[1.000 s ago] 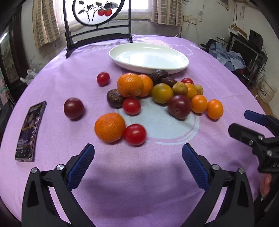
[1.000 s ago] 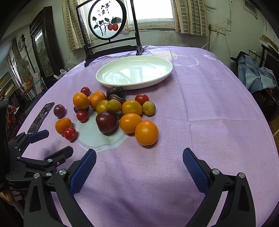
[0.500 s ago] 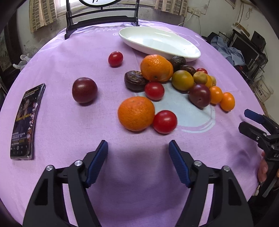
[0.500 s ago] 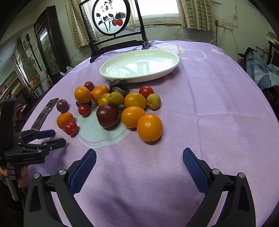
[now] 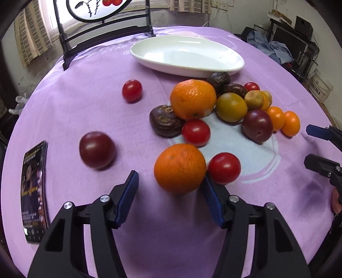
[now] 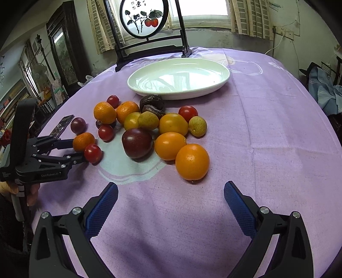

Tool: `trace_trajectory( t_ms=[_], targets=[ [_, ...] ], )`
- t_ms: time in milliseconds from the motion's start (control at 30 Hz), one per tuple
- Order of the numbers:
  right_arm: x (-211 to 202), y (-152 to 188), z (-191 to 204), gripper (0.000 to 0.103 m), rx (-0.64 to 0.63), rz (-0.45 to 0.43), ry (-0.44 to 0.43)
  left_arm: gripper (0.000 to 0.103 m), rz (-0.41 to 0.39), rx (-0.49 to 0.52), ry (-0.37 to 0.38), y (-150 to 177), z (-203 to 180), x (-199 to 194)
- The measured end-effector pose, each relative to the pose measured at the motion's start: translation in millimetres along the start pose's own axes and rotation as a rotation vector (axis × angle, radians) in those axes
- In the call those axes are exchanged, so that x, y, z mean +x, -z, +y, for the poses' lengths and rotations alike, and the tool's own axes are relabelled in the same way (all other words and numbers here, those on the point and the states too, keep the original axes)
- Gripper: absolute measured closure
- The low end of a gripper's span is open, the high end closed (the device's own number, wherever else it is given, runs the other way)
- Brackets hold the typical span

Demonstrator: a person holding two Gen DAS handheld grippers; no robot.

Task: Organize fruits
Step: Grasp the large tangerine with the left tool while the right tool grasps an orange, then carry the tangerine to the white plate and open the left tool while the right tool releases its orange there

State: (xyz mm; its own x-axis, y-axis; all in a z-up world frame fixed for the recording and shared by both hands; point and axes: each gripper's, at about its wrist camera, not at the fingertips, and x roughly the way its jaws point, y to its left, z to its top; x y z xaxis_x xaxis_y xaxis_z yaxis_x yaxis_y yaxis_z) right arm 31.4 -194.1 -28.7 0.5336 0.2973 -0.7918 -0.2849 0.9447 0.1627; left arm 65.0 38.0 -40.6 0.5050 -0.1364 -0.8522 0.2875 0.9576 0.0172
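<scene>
Left wrist cam: left hand-held gripper (image 5: 170, 188) half-wide, jaws had just been closing round the mandarin (image 5: 180, 167) on desk (image 5: 64, 107), pads not pressing yet; right hand-held gripper (image 6: 171, 198) wide, farther off.

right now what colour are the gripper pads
Blue, clearest on the right gripper in the right wrist view.

Fruit pile (image 6: 162, 128) sits mid-table on the cloth (image 6: 267, 149), with the dish (image 6: 179, 78) directly behind it and touching none of the fruit. Framed screen (image 6: 145, 18) stands behind the dish at the far edge. Booklet (image 5: 34, 192) lies at the left edge, well apart from the pile. One tangerine (image 5: 180, 167) and a tomato (image 5: 224, 167) lie side by side, nearest on the left, tomato to its right.
</scene>
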Motion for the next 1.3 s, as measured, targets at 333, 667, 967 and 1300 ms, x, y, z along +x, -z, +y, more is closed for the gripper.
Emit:
trace_trajectory(
  t_ms=[333,667,967,1300],
  targets=[
    [5.3,-2.7,-3.5,0.003,-0.022,0.041,0.057,0.062,-0.043,-0.018,0.050,-5.2,-8.7,3.2],
    [33.7,-16.0,-6.0,0.023,-0.075,0.128,0.131,0.062,-0.043,-0.104,0.133,16.1,-8.7,-15.2],
    [35.5,-28.4,-2.5,0.066,-0.146,0.136,0.126,0.062,-0.043,-0.102,0.135,16.4,-6.2,-20.8],
    [-6.3,-77.2,-5.7,0.066,-0.122,-0.027,-0.032,0.062,-0.099,-0.032,0.132,-56.8,-6.4,-49.8]
  ],
)
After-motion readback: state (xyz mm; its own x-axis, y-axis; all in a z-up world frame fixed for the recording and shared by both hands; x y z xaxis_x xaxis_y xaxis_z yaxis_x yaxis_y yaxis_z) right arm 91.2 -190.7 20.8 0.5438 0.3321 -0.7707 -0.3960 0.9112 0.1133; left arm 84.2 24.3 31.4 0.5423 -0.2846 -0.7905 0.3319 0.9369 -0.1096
